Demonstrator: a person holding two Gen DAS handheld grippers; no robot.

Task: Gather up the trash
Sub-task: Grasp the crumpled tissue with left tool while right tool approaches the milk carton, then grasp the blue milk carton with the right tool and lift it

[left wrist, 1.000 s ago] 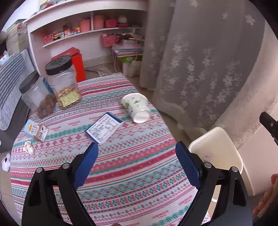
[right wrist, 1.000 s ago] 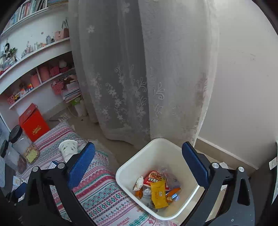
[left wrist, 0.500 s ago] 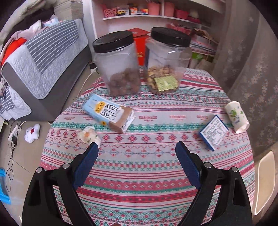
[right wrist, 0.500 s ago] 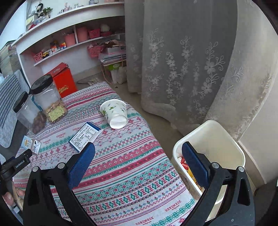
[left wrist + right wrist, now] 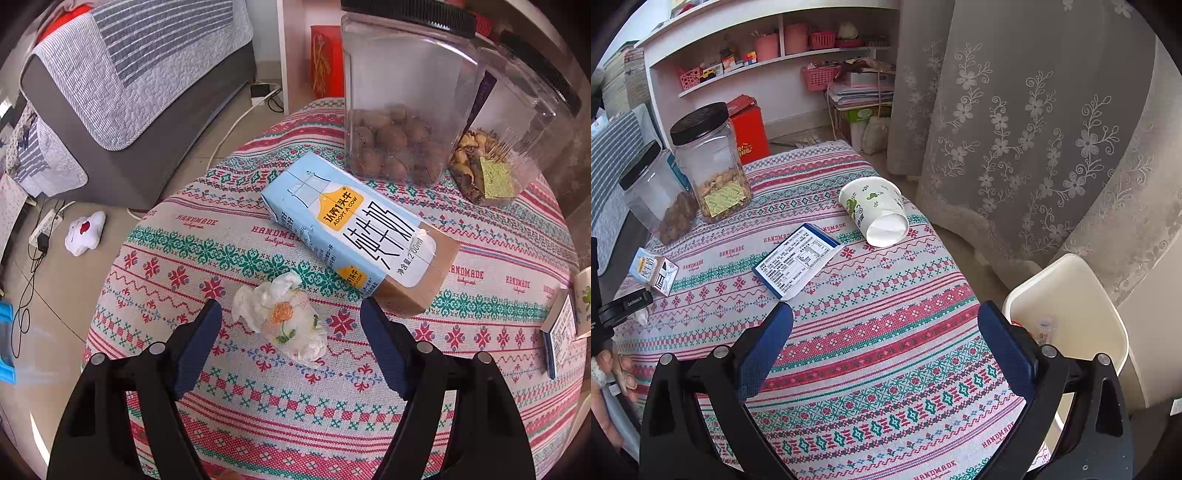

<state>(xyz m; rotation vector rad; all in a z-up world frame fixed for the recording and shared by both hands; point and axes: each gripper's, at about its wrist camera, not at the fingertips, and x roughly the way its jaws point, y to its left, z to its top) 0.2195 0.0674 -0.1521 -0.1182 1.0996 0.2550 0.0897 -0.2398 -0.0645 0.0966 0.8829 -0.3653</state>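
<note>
Trash lies across the patterned tablecloth point(image 5: 229, 258): milk carton point(image 5: 362, 236) centre, crumpled tissue point(image 5: 284, 321) lower centre, now between the closing left gripper point(image 5: 291, 321) jaws after its swing from the bin point(image 5: 1078, 295), untouched. Right gripper point(image 5: 886, 336) gapes, empty. Grasp looks imminent.

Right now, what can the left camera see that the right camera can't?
Only the left view shows the sofa and the left gripper, jaws closing around the tissue without touching it. Only the right view shows the cup, bin, curtain and open right gripper. Both show the carton, the jars and the tablecloth.
</note>
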